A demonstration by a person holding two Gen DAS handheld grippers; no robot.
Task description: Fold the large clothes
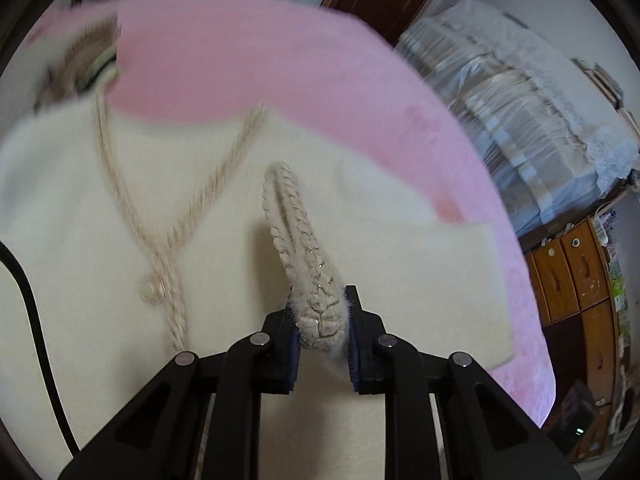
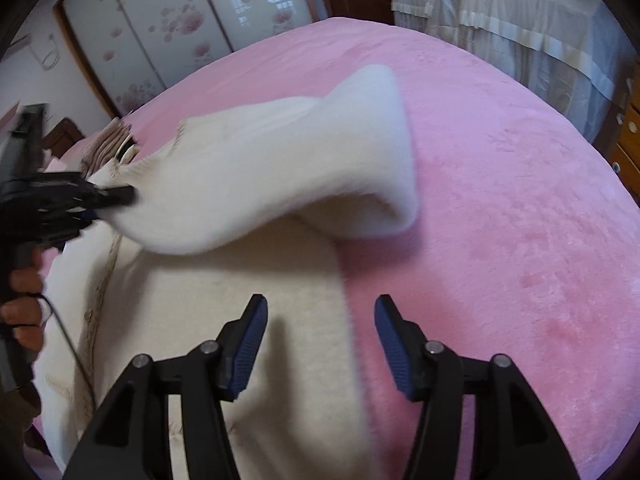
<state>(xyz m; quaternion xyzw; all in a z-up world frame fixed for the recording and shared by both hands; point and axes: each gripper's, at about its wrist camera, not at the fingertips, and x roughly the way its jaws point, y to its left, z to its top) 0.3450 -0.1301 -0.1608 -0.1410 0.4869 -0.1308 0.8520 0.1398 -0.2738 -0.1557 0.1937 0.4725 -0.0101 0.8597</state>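
My left tool clamped tight on the cream cardigan's braided sleeve cuff, lifting it, my right tool spread wide, empty, over the cardigan's edge on the pink bed

Cream cardigan with seemingly beige braided trim, pink blanket.

A fluffy cream cardigan lies spread on the pink bed, its V-neck edged with braided beige trim and a round button on the front. One sleeve is lifted off the body and drawn across it (the braided cuff is pinched upright), its far end sagging down.
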